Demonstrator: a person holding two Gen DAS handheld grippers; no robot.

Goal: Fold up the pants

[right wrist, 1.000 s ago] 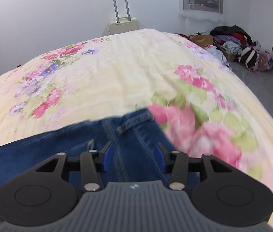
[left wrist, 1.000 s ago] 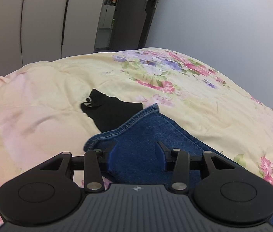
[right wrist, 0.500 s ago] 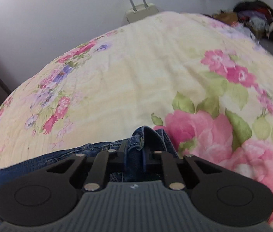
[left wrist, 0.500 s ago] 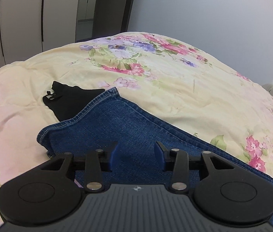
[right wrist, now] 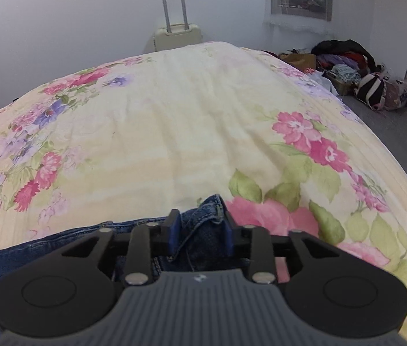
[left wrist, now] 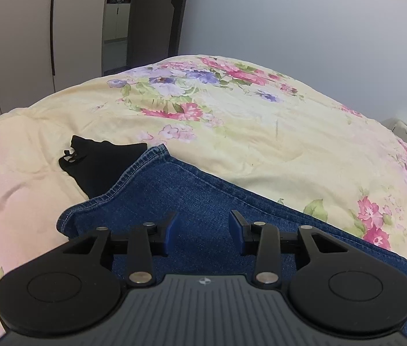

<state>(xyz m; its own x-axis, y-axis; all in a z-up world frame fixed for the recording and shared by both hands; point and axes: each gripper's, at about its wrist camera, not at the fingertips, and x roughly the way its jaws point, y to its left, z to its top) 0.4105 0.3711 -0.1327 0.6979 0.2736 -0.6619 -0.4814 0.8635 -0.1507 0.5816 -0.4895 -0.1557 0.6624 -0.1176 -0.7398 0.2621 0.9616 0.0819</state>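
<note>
My left gripper (left wrist: 204, 232) tilts downward over the denim of the pants (left wrist: 192, 199); its 2 blue-padded fingers (left wrist: 171, 230) stand apart with a clear gap between them, nothing pinched, only flat cloth showing below the gap. My right gripper (right wrist: 200, 232) also tilts downward; its jaws are opening, with a bunched fold of the pants' seamed edge between the 2 pads (right wrist: 173, 230); the cloth fills the gap and appears to touch both pads, though I cannot tell how firmly they press. Neither hand of mine shows in either wrist view; only the black linkages and grey housings.
</note>
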